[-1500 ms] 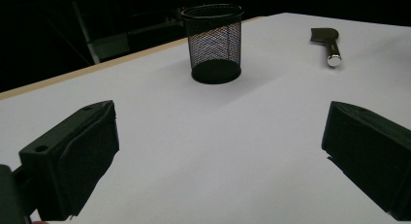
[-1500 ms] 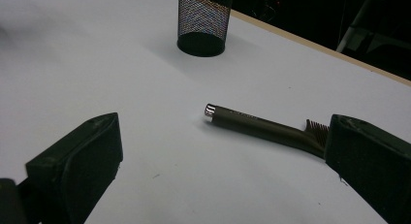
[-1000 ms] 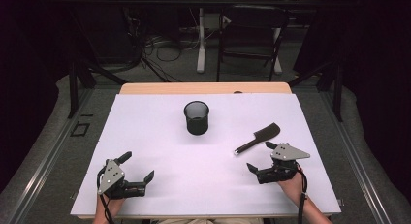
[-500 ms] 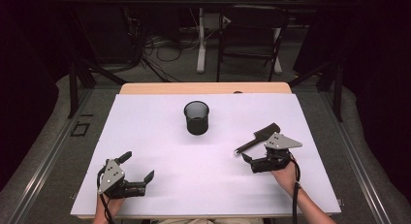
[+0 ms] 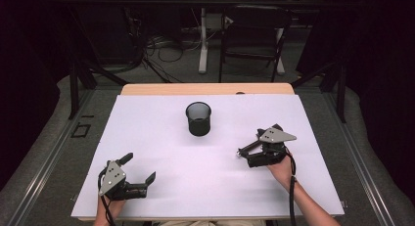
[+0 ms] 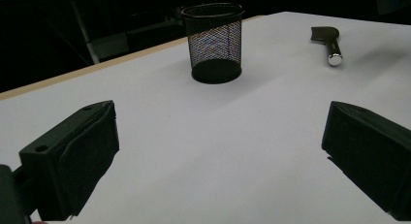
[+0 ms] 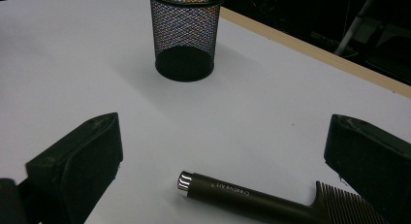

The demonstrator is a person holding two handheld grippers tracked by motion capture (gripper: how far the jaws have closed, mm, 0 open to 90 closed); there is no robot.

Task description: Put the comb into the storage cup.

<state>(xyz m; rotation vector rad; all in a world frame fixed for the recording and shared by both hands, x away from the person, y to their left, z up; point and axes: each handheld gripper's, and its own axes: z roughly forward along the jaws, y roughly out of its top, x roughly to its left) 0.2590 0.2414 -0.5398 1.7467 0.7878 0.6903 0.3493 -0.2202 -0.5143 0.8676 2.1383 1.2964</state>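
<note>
Your right gripper [image 5: 249, 150] has slid forward over the comb [image 7: 271, 200], jaws wide and holding nothing, so you look set to grasp its handle; the left gripper [image 5: 139, 168] waits open, the mesh cup [image 5: 198, 118] beyond.

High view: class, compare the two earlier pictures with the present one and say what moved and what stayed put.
The right gripper moved forward and inward over the comb, so that its open jaws now flank the handle; nothing is gripped yet. The left gripper, also open, the mesh pen cup and the comb kept their places on the white table.
</note>
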